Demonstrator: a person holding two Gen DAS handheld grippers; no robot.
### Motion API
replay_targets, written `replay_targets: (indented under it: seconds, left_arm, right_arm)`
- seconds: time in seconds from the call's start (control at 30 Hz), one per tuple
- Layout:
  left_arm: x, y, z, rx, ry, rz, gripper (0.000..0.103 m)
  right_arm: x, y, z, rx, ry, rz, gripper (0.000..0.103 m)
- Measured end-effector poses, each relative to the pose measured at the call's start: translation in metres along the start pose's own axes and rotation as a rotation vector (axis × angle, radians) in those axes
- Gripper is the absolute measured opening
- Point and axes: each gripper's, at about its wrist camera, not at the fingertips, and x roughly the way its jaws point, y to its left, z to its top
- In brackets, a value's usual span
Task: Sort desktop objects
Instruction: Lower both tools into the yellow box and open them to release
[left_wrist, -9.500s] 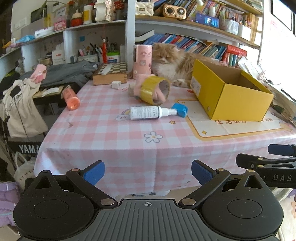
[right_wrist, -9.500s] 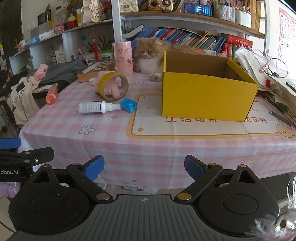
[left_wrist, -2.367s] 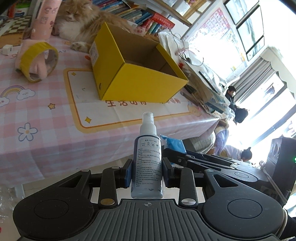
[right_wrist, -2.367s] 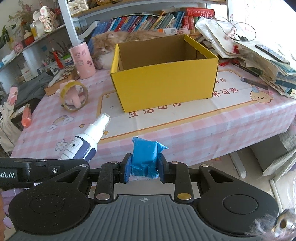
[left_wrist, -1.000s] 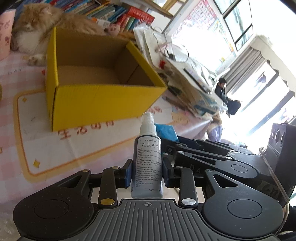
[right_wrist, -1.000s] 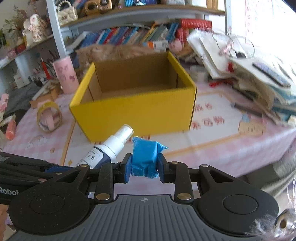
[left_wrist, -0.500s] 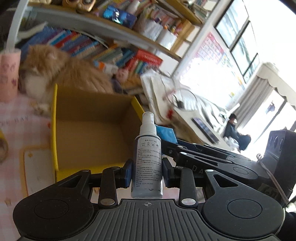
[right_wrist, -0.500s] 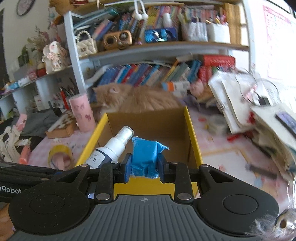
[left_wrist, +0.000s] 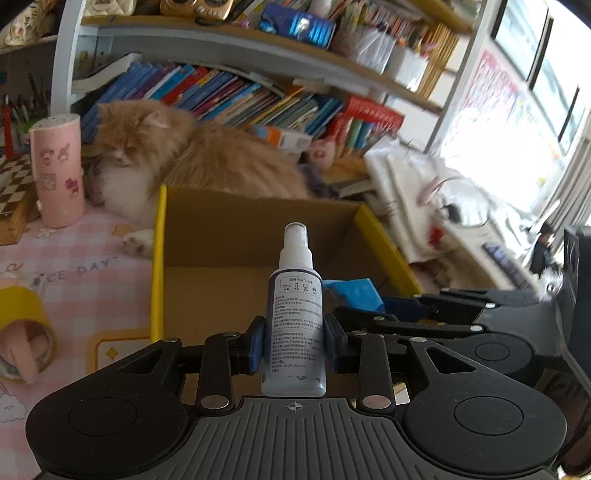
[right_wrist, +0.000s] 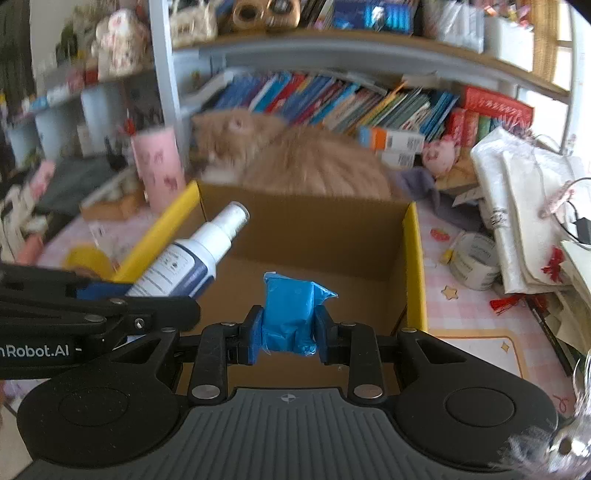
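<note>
Delivery step: left gripper (left_wrist: 293, 345) clamped on spray bottle (left_wrist: 294, 325), right gripper (right_wrist: 287, 334) clamped on blue packet (right_wrist: 291, 314), both above open yellow box (right_wrist: 413, 266). Next, probably: lower inside, then release.

Matt cardboard box (right_wrist: 321, 236), glossy plastic spray bottle (left_wrist: 294, 325), crinkled blue packet (right_wrist: 290, 317).
</note>
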Motion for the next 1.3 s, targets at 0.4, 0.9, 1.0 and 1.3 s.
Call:
replay_targets:
  seconds: [0.4,0.9,1.0,1.3]
  left_arm:
    - [0.033,-0.005,-0.017,0.057,0.125,0.098,0.031]
    - [-0.012,-0.010,-0.015,0.061,-0.060,0.110,0.039]
    - [-0.029,-0.008,-0.016,0.048,-0.104,0.123,0.041]
    - [-0.077,0.011,-0.039,-0.032,-0.187,0.204,0.049]
  right_arm:
    - [0.042,-0.007,-0.015,-0.096,0.135,0.003,0.026]
    - [0.013,-0.012,-0.010,-0.004,0.032,0.037,0.048]
    - [-0.004,-0.008,-0.012,0.005,-0.010,0.031,0.049]
    - [-0.050,-0.003,-0.025,0.074,-0.128,-0.040,0.058]
